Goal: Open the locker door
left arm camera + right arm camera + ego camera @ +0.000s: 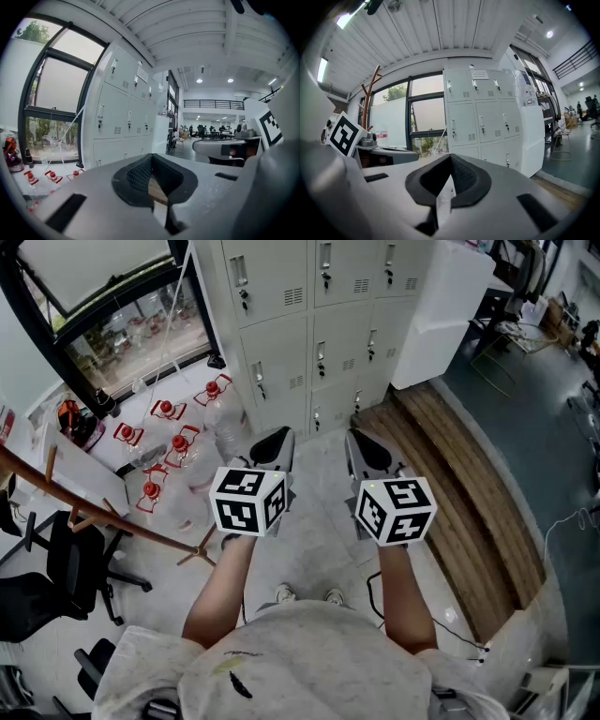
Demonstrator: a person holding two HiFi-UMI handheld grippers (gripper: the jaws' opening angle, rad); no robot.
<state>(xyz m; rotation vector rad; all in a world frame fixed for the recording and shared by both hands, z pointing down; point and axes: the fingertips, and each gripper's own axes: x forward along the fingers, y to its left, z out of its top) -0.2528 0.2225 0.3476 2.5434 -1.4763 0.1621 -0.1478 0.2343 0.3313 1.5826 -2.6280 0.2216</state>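
The locker bank (309, 324) is set along the far edge of the floor, between the window (122, 324) and a white cabinet (441, 306). All its doors are seen shut. The left gripper (275, 439) and right gripper (364, 444) are held side by side, aimed at it but well apart from it, probably as a ready position. Both pairs of jaws are closed tip to tip, with nothing between them. A door handle (481, 124) remains to be selected.
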